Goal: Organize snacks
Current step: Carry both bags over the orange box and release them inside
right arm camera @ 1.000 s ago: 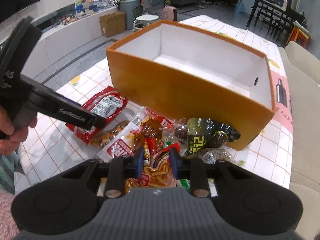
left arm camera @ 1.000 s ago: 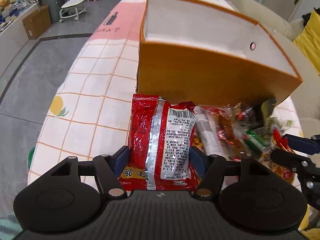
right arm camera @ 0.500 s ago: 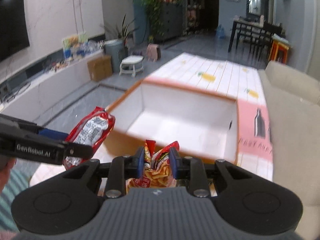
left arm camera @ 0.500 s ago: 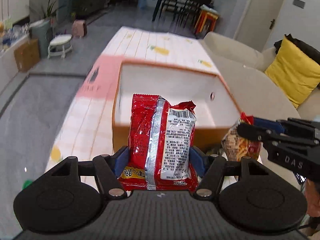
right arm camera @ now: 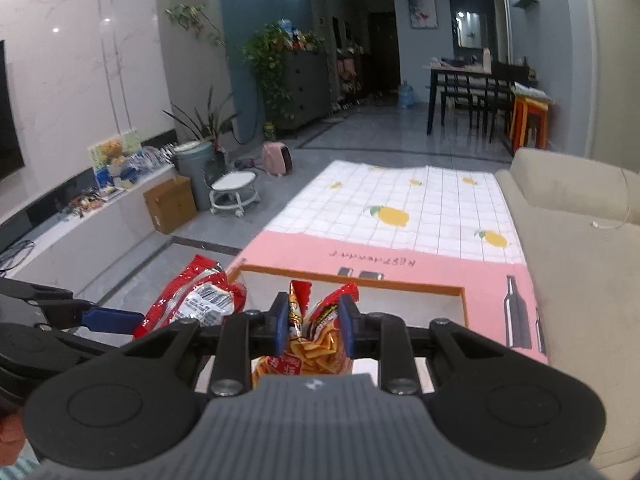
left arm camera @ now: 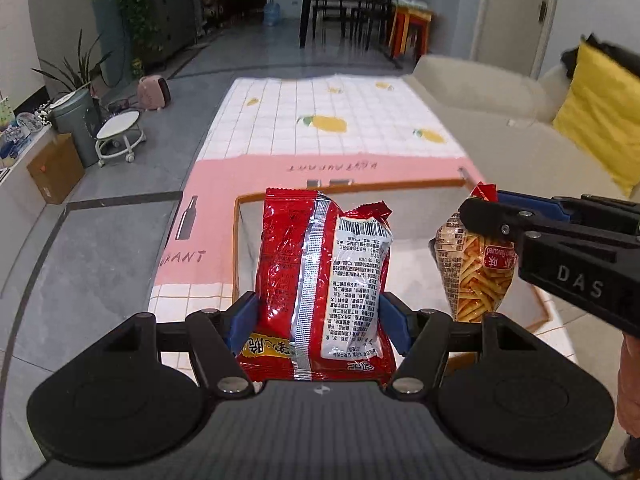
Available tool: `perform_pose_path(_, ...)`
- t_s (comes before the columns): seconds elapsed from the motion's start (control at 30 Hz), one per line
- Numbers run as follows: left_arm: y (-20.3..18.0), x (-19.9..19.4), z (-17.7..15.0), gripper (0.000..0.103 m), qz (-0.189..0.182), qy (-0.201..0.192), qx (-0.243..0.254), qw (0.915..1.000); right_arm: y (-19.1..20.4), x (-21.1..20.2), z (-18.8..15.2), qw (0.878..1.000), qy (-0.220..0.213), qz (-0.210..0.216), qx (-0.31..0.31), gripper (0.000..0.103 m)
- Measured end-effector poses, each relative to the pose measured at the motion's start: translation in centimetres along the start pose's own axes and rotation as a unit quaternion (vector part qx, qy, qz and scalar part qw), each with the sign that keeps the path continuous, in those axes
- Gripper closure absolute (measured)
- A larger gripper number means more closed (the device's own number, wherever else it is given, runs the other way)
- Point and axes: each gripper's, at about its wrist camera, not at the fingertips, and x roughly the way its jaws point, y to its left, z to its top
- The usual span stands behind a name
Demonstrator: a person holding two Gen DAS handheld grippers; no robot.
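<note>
My left gripper (left arm camera: 320, 320) is shut on a large red snack bag (left arm camera: 324, 280) with a silver seam and a white label, held upright over the near part of the orange box (left arm camera: 240, 200). My right gripper (right arm camera: 314, 328) is shut on a clear-and-red bag of fry-shaped crisps (right arm camera: 316, 344). In the left wrist view that crisp bag (left arm camera: 472, 272) hangs from the right gripper (left arm camera: 480, 212) over the box's right side. The red bag (right arm camera: 192, 300) also shows at the left of the right wrist view. The box's white inside (right arm camera: 400, 304) lies below both bags.
The box stands on a table with a pink and white checked cloth (left arm camera: 320, 128) printed with lemons. A beige sofa (left arm camera: 480, 84) with a yellow cushion (left arm camera: 600, 108) runs along the right. A small white stool (left arm camera: 120, 136) and a cardboard carton (left arm camera: 52, 168) stand on the grey floor to the left.
Both grippers have risen off the snack pile with their bags and moved forward over the orange box, so that its open top now lies below them.
</note>
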Motion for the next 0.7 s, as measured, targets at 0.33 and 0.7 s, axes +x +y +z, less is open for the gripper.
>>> perform_pose_path(0.33, 0.4, 6.2, 0.2, 0.028, 0.014, 0.081, 0.041, 0.9958, -1.1, 7.9, -2.2, 0.995, 0.089, -0.014, 0.033, 0.08)
perform_pose_path(0.7, -1.2, 10.5, -0.6, 0.028, 0.026, 0.146, 0.114, 0.9824, -2.5, 11.8, -5.3, 0.976, 0.183, 0.025, 0.117, 0.08)
